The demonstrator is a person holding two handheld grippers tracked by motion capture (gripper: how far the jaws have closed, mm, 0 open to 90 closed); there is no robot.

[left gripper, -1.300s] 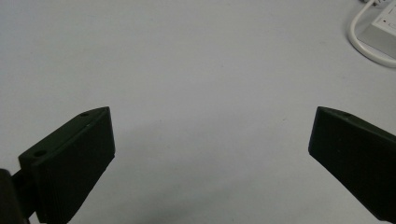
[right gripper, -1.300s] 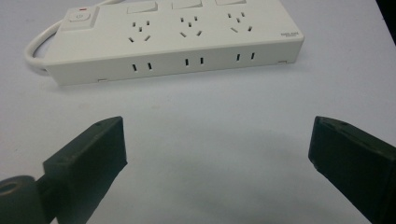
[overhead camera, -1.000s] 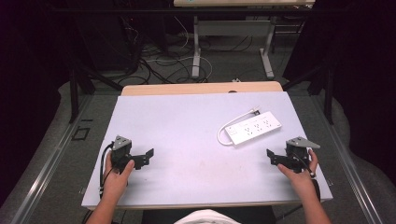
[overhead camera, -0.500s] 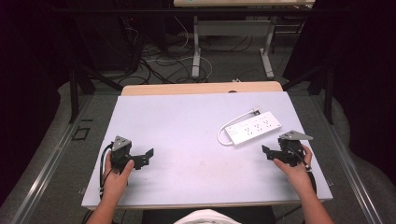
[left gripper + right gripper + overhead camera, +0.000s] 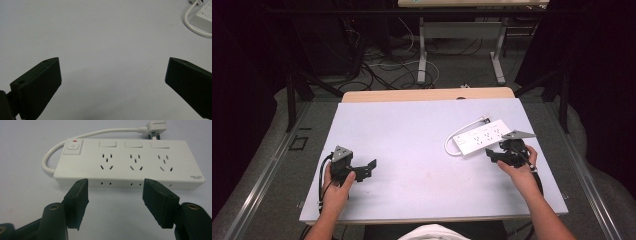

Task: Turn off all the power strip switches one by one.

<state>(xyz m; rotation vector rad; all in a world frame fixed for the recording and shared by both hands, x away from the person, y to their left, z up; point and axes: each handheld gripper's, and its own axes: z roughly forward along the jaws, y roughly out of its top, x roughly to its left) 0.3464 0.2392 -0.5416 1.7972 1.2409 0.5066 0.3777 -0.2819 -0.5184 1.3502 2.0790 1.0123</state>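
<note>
A white power strip (image 5: 479,136) lies on the right half of the pale table (image 5: 412,125), its cord looping round to a plug (image 5: 153,128) behind it. In the right gripper view the power strip (image 5: 130,162) shows a switch with a red light and three socket groups. My right gripper (image 5: 490,153) sits just short of the strip's near long side. This right gripper (image 5: 115,183) is open; its jaws have just been closing, with nothing between them. My left gripper (image 5: 371,167) rests at the table's front left. That left gripper (image 5: 113,60) is wide open over bare table, with the strip's (image 5: 203,16) corner far off.
A wooden strip (image 5: 427,94) runs along the table's far edge. Beyond it are desk legs (image 5: 422,50) and loose cables (image 5: 382,70) on the floor. Dark curtains stand at both sides.
My right gripper has moved forward and slightly left towards the power strip, and its jaws stand narrower. The left gripper has stayed put.
</note>
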